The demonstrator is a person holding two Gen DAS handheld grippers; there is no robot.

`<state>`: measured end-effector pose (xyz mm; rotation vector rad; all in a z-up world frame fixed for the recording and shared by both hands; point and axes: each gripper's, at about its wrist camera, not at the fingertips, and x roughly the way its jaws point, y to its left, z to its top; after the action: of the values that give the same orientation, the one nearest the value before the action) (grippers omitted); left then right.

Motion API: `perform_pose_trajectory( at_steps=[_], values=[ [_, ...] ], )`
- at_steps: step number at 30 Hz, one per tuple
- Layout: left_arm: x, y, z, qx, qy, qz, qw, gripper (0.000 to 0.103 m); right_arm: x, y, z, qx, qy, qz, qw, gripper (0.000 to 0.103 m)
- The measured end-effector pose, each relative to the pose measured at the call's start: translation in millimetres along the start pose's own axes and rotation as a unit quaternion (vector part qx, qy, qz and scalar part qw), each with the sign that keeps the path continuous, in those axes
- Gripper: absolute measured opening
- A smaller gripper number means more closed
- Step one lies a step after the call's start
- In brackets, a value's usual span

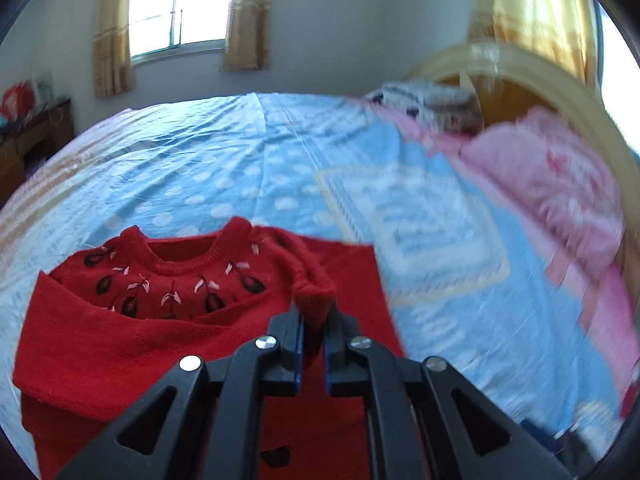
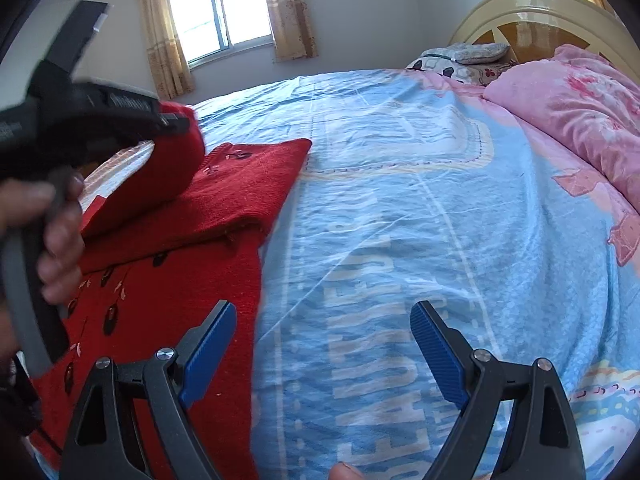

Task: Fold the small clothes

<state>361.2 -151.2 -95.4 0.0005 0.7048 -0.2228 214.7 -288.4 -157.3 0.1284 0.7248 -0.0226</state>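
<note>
A small red knitted sweater with dark embroidered flowers and pale pink leaves lies flat on the bed, its round ribbed collar toward the far side. One side panel is folded over the lower front, and a plain red sleeve rises off the garment in a lifted arc. The cuff end of that sleeve is pinched in the left gripper, whose black fingers with blue pads are closed tight on the wool. In the right wrist view the same left gripper shows blurred at the upper left, held by a bare hand, with the red sleeve draped beneath it over the sweater.

The right gripper hovers over the bedsheet just beside the sweater's near edge, its blue-padded fingers spread wide apart and holding nothing.

Under the sweater is a light blue printed bedsheet with white dots and pale lettering. Toward the head of the bed lies a bunched pink floral quilt, next to a patterned pillow against a cream and orange curved wooden headboard. A window with yellowish curtains is set in the far wall, and a dark wooden side table stands at the left with indistinct red items on top.
</note>
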Motion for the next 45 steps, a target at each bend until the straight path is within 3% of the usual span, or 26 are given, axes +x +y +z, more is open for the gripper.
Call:
perform_pose_trajectory(
  at_steps=[1,3,7,9,11,13,15,17,18,20,23,26,30,34,37,38,39,45],
  values=[
    [1,-1,-3,0.008,0.002,0.008,0.9999,0.02,1,-1,0,0.0,0.0,0.0,1.0,0.089],
    [-7,5,-12,0.029,0.002,0.021,0.9994,0.048,2,-2,1,0.0,-0.001,-0.001,1.0,0.089],
    [-44,25,-36,0.07,-0.046,0.06,0.9947,0.06,0,-6,1,0.007,-0.008,0.002,1.0,0.089],
    [-65,48,-51,0.081,-0.06,0.096,0.9902,0.074,-3,-6,1,0.008,-0.014,0.005,1.0,0.089],
    [-79,77,-65,0.081,-0.069,0.144,0.9838,0.082,-5,-5,1,0.008,-0.019,0.008,1.0,0.089],
    [-88,110,-80,0.076,-0.067,0.2,0.9746,0.083,-5,-4,1,0.007,-0.02,0.011,1.0,0.089],
    [-90,145,-93,0.062,-0.047,0.252,0.9646,0.083,-5,-1,1,0.008,-0.017,0.017,1.0,0.089],
    [-86,176,-103,0.034,-0.019,0.28,0.9591,0.083,-5,2,6,0.021,-0.015,0.037,0.999,0.089],
    [-81,193,-107,0.011,-0.001,0.284,0.9589,0.083,-6,5,10,0.025,-0.015,0.049,0.998,0.087],
    [-70,214,-112,-0.027,0.031,0.267,0.9628,0.083,-7,14,18,0.02,-0.021,0.063,0.998,0.073],
    [-63,224,-114,-0.051,0.033,0.243,0.9681,0.084,-1,31,31,0.009,-0.019,0.079,0.997,0.062],
    [-56,221,-112,-0.047,0.033,0.247,0.9673,0.088,16,47,43,0.006,0.001,0.105,0.994,0.062],
    [-58,238,-116,-0.094,0.033,0.228,0.9685,0.098,41,62,56,0.008,0.019,0.104,0.994,0.062],
    [-58,245,-122,-0.126,0.039,0.203,0.9702,0.1,68,74,66,0.009,0.04,0.101,0.994,0.051],
    [-56,241,-122,-0.119,0.041,0.208,0.97,0.101,82,83,67,-0.004,0.055,0.093,0.994,0.036],
    [-55,241,-122,-0.119,0.041,0.21,0.9696,0.102,83,86,67,-0.012,0.057,0.087,0.995,0.019],
    [-55,242,-123,-0.124,0.042,0.209,0.9692,0.103,83,88,68,-0.02,0.055,0.077,0.995,0.008],
    [-55,255,-125,-0.159,0.044,0.189,0.9681,0.103,57,88,73,-0.05,0.013,0.058,0.997,0.007]
  ],
)
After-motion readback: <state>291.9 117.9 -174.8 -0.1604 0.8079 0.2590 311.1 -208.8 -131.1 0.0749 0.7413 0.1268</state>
